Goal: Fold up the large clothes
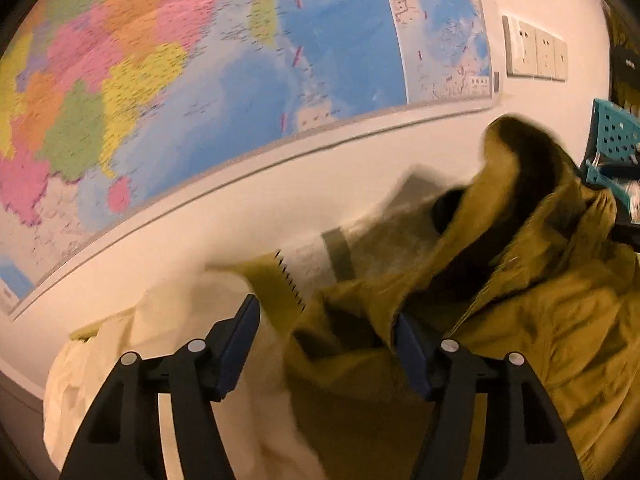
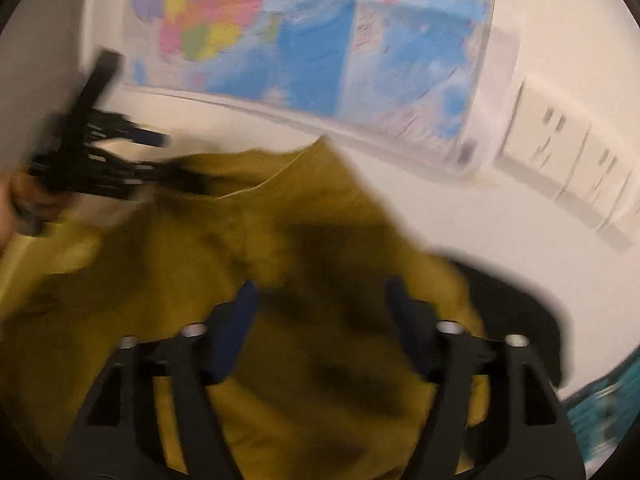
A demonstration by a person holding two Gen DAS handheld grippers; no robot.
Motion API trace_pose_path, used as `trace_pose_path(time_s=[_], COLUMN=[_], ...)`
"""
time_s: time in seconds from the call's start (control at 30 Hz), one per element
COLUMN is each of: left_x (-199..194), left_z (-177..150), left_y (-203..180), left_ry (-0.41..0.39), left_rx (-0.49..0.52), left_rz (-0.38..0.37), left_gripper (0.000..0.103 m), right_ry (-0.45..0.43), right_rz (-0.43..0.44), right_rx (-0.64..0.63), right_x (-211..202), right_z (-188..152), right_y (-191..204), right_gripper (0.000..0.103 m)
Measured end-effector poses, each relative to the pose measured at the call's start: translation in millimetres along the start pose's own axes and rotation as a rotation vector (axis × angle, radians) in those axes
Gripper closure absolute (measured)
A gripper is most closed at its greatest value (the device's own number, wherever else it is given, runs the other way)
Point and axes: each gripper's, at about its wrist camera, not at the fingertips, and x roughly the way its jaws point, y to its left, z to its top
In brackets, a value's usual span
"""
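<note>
An olive-yellow jacket [image 1: 532,312] with a dark inner lining is bunched up in the air before a white wall. Its cream lining [image 1: 132,360] hangs at the lower left in the left wrist view. My left gripper [image 1: 326,320] is open, with jacket fabric and a zip edge between its blue pads, not clamped. In the right wrist view the jacket [image 2: 248,248] fills the middle, blurred. My right gripper [image 2: 320,304] is open over the fabric. The left gripper [image 2: 120,152] shows at the left of the right wrist view, at the jacket's upper edge.
A coloured wall map [image 1: 200,80] covers the wall behind. Wall sockets [image 1: 536,50] sit to its right. A teal perforated basket [image 1: 612,148] stands at the far right, also at the lower right of the right wrist view [image 2: 600,412]. Both views are motion-blurred.
</note>
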Motion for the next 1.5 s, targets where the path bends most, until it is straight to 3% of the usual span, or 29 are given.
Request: trace_pose_path(time_s=[0.03,0.1,0.13,0.23,0.3,0.33,0.37,0.43,0.5,0.53,0.57,0.6,0.67,0.7,0.8,0.83,0.9,1.0,1.03,1.13,1.2,1.23,1.27,1.37,1.47,1.5], left_x=[7,28,34,49,52,49,42,30,23,23,24,30,52,59,88,99,103,80,70,34,17,8,3,20,37,40], left_z=[8,27,33,48,50,49,46,36,21,10,3,-8,-20,-22,-16,-17,-21,-22,-21,-21,-23,-27,-32,-59,-88,-95], left_y=[0,3,4,11,16,16,12,4,-2,-8,-13,-20,-22,-19,3,14,24,20,18,11,3,-3,-9,-24,-23,-20], left_ry=[0.009,0.030,0.039,0.050,0.058,0.046,0.023,0.006,0.024,0.042,0.056,0.076,0.154,0.171,0.228,0.276,0.288,0.224,0.202,0.111,0.047,0.017,0.008,0.101,0.193,0.185], left_rx=[-0.011,-0.055,-0.074,-0.130,-0.177,-0.182,-0.151,-0.084,-0.041,-0.004,0.029,0.081,0.101,0.082,0.014,-0.032,-0.085,-0.077,-0.086,-0.087,-0.071,-0.048,-0.026,0.005,-0.015,-0.036], left_rz=[-0.014,-0.038,-0.051,0.001,-0.031,-0.058,-0.077,-0.100,-0.181,-0.212,-0.211,-0.158,-0.097,-0.077,0.083,0.104,0.082,0.081,0.072,0.038,-0.011,-0.046,-0.068,-0.083,0.009,0.009], left_gripper=[0.040,0.040,0.040,0.040,0.040,0.040,0.039,0.038,0.038,0.038,0.038,0.038,0.037,0.037,0.042,0.045,0.046,0.043,0.037,0.036,0.031,0.029,0.029,0.029,0.030,0.030], right_ry=[-0.008,0.016,0.053,0.153,0.248,0.287,0.307,0.300,0.257,0.245,0.250,0.253,0.233,0.216,0.146,0.128,0.122,0.153,0.177,0.233,0.265,0.284,0.287,0.263,0.277,0.288], right_rz=[-0.020,-0.012,0.042,0.038,0.079,0.089,0.091,0.046,0.002,-0.063,-0.089,-0.066,0.029,0.020,-0.003,0.011,0.053,0.080,0.092,0.111,0.089,0.095,0.086,0.045,-0.009,-0.004], right_rx=[-0.005,0.039,0.090,0.122,0.121,0.124,0.127,0.174,0.262,0.292,0.303,0.318,0.354,0.339,0.291,0.312,0.353,0.369,0.363,0.371,0.381,0.388,0.389,0.406,0.425,0.448], right_x=[10,33,51,91,118,128,132,129,117,111,105,100,77,62,7,-10,-32,-51,-54,-39,-23,-15,-12,-1,9,11], right_z=[9,18,25,25,19,13,10,5,1,-2,-5,-8,-16,-19,-31,-38,-51,-73,-85,-104,-109,-113,-120,-118,-120,-123], right_y=[-6,-22,-35,-52,-57,-59,-60,-72,-89,-96,-100,-102,-106,-104,-97,-98,-100,-94,-89,-74,-64,-60,-59,-59,-66,-68], right_gripper=[0.016,0.016,0.012,0.014,0.031,0.050,0.083,0.099,0.101,0.100,0.093,0.087,0.043,0.040,0.037,0.032,0.029,0.027,0.027,0.029,0.047,0.068,0.073,0.080,0.078,0.076])
